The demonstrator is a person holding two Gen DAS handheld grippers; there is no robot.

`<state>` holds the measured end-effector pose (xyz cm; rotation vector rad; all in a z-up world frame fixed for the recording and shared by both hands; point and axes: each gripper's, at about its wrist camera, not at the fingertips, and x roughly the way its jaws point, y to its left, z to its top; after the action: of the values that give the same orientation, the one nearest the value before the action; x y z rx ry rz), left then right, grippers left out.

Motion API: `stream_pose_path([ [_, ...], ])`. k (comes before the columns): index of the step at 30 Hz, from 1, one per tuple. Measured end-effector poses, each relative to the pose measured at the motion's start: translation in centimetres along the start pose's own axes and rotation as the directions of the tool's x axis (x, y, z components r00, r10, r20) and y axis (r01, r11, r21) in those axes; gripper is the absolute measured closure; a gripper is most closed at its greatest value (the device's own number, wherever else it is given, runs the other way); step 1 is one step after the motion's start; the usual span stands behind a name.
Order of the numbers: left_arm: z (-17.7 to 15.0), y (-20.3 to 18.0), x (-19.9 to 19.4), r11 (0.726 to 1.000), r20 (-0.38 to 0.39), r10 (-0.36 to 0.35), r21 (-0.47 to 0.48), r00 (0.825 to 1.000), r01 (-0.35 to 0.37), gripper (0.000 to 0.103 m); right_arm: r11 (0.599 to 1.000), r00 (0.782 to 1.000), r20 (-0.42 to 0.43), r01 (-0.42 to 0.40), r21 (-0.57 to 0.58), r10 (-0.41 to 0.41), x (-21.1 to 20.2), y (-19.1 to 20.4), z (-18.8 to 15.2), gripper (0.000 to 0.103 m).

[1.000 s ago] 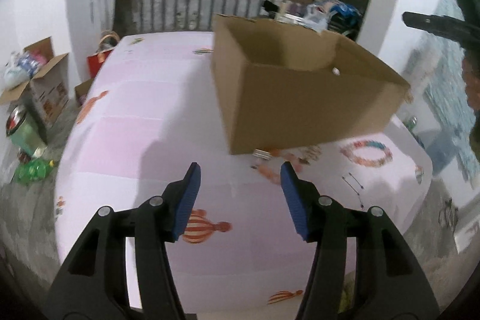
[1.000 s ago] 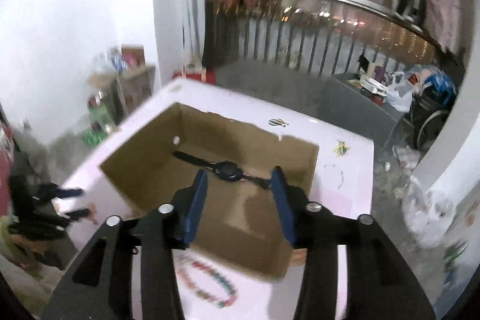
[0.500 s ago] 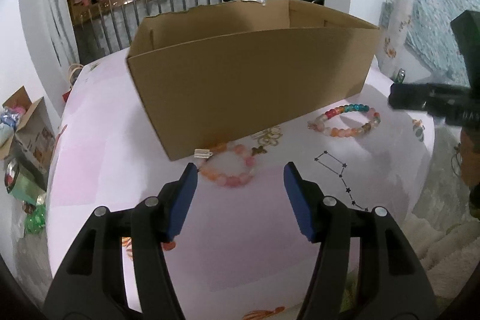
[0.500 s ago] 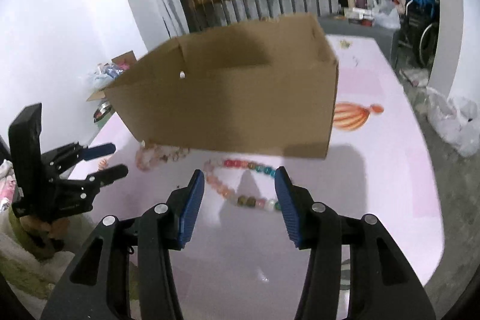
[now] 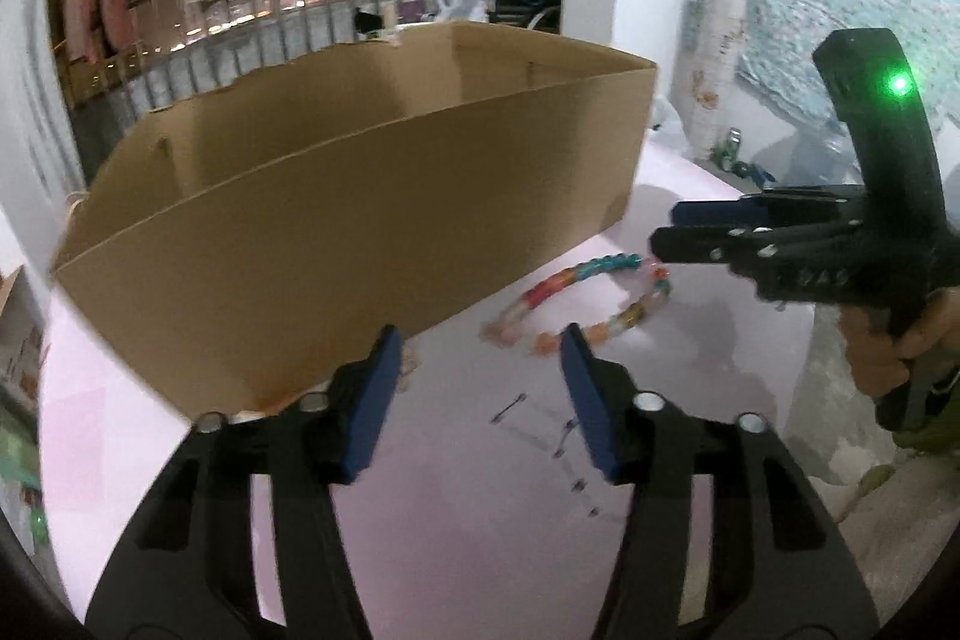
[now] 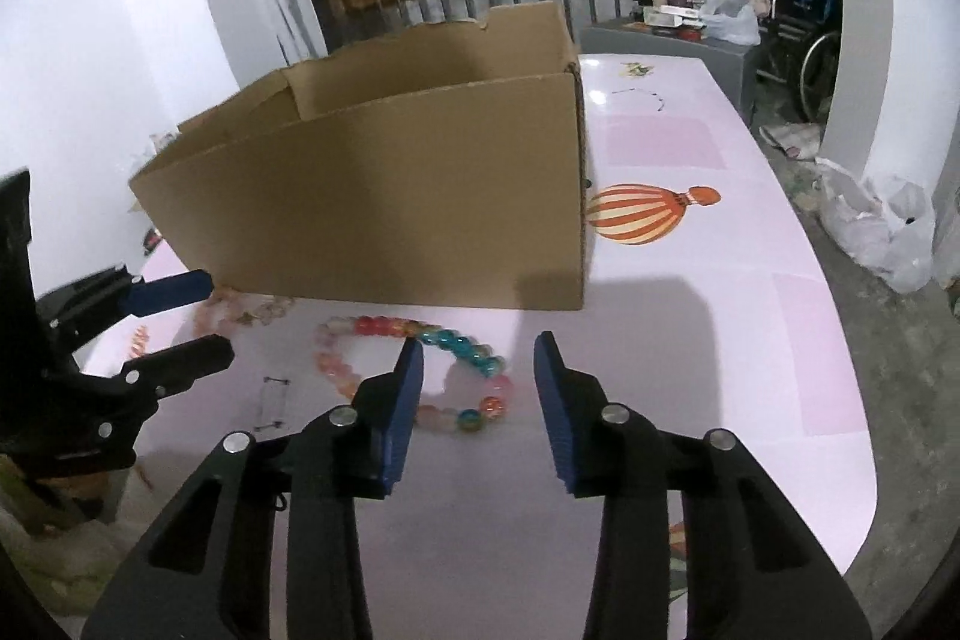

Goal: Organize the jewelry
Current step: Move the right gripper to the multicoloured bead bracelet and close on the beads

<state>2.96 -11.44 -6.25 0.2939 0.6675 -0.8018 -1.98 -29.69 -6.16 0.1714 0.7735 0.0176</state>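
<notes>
Both claws have been brought down from box height to the table (image 6: 690, 388). The right claw (image 6: 477, 376) now hovers over the multicoloured bead bracelet (image 6: 420, 370), which lies just in front of the cardboard box (image 6: 390, 196). Its jaws have just been closing yet stand apart, nothing pinched. The left claw (image 5: 477, 388) (also narrowing, also empty) points between box and bracelet. A pickup is judged imminent. The pink bracelet (image 6: 246, 307) is partly hidden against the box wall, and the box floor cannot be seen.
</notes>
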Motion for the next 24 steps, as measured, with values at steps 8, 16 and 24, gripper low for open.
stream_pose_path([
  [8,0.5,-0.3,3.2,0.998,-0.066,-0.044,-0.051,0.997,0.040,0.081,0.999,0.999,-0.027,0.015,-0.048,-0.017,1.7,0.0,-0.2,0.075],
  [16,1.1,-0.1,5.2,0.993,-0.105,-0.084,-0.088,0.991,0.075,0.082,0.999,0.998,-0.062,0.004,-0.048,-0.007,2.6,-0.6,0.2,0.082],
  [24,0.6,-0.9,4.6,0.992,-0.122,-0.112,-0.079,0.986,0.102,0.082,0.997,0.997,-0.074,-0.009,-0.077,0.004,1.9,0.5,-0.7,0.090],
])
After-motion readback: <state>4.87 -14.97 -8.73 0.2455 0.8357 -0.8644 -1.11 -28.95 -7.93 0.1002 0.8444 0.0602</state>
